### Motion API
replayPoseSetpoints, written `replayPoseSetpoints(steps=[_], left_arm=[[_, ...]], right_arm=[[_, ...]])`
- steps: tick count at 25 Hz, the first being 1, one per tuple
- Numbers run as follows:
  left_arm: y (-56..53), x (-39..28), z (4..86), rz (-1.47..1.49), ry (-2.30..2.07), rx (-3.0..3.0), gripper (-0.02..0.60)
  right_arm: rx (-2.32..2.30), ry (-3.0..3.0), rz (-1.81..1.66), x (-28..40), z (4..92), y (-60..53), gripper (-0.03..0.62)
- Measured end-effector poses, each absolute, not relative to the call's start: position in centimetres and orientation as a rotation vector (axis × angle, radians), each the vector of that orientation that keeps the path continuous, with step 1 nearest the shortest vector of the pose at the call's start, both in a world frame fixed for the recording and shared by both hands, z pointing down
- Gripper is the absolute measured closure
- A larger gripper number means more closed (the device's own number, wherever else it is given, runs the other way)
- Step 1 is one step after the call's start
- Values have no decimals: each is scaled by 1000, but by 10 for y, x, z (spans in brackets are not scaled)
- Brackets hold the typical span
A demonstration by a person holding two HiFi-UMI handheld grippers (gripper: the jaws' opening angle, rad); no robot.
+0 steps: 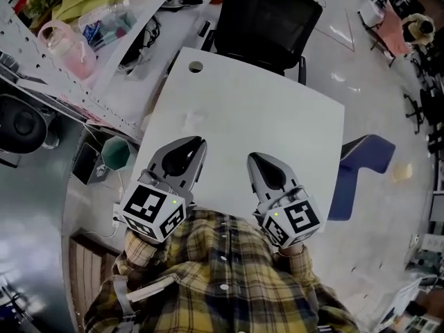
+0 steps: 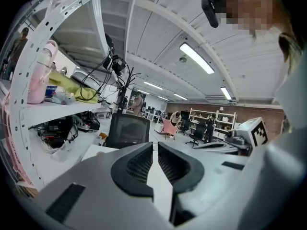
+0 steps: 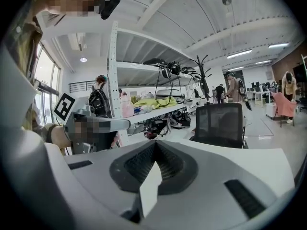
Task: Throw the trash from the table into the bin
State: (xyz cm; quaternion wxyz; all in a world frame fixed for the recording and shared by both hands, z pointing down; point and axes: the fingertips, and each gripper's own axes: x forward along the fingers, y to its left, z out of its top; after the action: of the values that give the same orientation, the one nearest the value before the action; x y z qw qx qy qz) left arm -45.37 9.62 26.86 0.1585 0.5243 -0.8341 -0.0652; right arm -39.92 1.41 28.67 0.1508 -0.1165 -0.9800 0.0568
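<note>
Over the near edge of the white table (image 1: pixel 291 109), the fingers of the left gripper (image 1: pixel 197 144) and right gripper (image 1: pixel 254 159) are pressed together on nothing. No trash shows on the table, so they likely rest empty. What looks like a green bin (image 1: pixel 114 152) stands just beside the table's left edge.

The left claw (image 1: pixel 199 143) and right claw (image 1: pixel 252 158) sit closed, empty.

Head camera steeply down over desk (image 1: pixel 277 116), chair (image 1: pixel 267 16) at 12 o'clock, left tool (image 1: pixel 200 143) and right tool (image 1: pixel 252 157) cameras low, near level, both facing that chair
</note>
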Motion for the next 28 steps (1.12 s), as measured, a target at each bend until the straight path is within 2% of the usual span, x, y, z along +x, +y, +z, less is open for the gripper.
replayPoseSetpoints(steps=[13,17,19,28], left_arm=[[107,-513,360,-79,-2246,1377,395],[101,-524,396,-31,-2161,1382,383],[95,-526,419,3,-2105,1379,333],[84,-560,497,162,-2009,1275,298]], right_arm=[[-226,-2732,230,-399,313,14,595],[-185,-2699,269,-398,329,12,595],[-165,-2675,300,-395,338,10,595],[-108,-2622,411,-388,367,0,595]])
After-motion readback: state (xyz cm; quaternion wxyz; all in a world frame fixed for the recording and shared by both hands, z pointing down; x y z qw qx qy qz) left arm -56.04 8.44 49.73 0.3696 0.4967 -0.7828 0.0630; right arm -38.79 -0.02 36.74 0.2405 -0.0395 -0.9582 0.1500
